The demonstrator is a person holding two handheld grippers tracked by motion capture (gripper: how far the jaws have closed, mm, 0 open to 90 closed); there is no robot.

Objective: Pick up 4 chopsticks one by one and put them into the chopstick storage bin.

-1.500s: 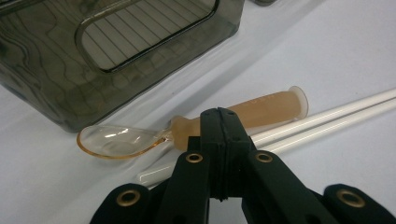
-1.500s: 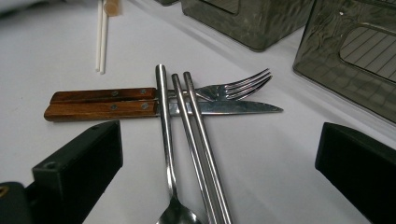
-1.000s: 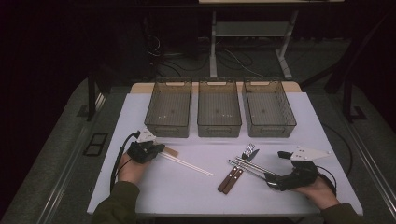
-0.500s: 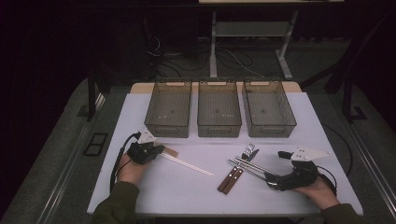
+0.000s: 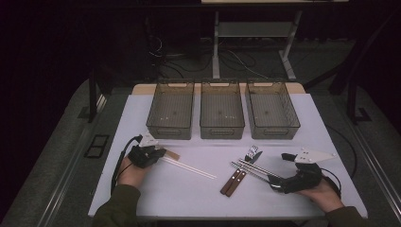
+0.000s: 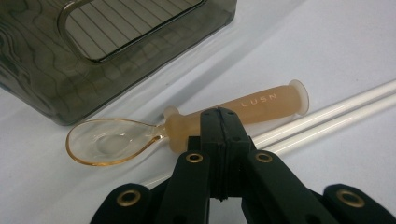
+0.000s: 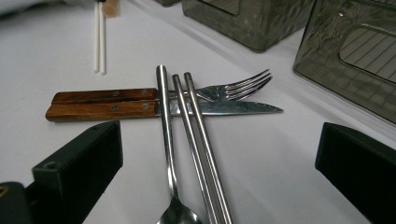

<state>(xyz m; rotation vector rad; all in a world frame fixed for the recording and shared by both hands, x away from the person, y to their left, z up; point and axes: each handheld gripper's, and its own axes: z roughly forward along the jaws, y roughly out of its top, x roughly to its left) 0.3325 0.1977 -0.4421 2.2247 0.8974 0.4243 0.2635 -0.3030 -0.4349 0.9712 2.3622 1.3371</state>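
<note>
On a white table, a person holds a two-jaw gripper in each hand among scattered cutlery.

Left gripper has its jaws pressed together, empty, tips resting just over the handle of an amber plastic spoon that lies flat beside the leftmost bin; two white chopsticks lie alongside the spoon, touching its handle; right gripper has its jaws wide apart, straddling a metal spoon and a pair of steel chopsticks; these three lie across a wooden-handled fork and wooden-handled knife; three dark mesh bins stand in a row at the far side of the table.
</note>
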